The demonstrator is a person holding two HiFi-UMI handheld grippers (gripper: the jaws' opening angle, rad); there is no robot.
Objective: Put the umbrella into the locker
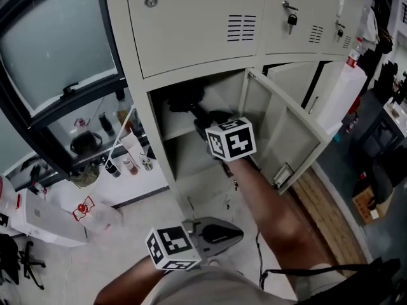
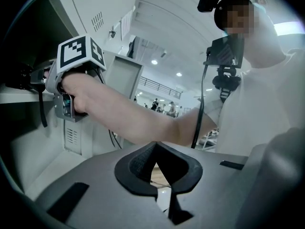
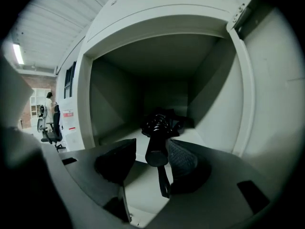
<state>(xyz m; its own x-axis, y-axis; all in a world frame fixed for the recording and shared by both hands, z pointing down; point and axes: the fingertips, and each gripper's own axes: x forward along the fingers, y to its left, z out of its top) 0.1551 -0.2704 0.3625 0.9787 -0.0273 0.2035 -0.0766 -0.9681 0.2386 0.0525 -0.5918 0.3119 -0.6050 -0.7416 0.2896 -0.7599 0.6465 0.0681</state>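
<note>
A black folded umbrella [image 1: 189,101] [image 3: 160,124] lies on the shelf [image 1: 180,129] of the open locker [image 3: 217,104], its handle pointing out toward me. My right gripper [image 1: 213,124] [image 3: 150,149] reaches into the locker mouth, jaws open. The handle end sits between the pads [image 3: 182,158], close against the right one and clear of the left; its strap hangs down. My left gripper [image 1: 233,234] [image 2: 155,148] is held low in front of my body, away from the locker, shut with nothing in it.
The locker door [image 1: 283,129] stands swung open to the right. Closed lockers [image 1: 191,18] sit above. At left a window ledge holds bottles [image 1: 127,161], with white boxes [image 1: 44,218] below. A white spray bottle [image 1: 343,91] and a cardboard box [image 1: 365,205] are at right.
</note>
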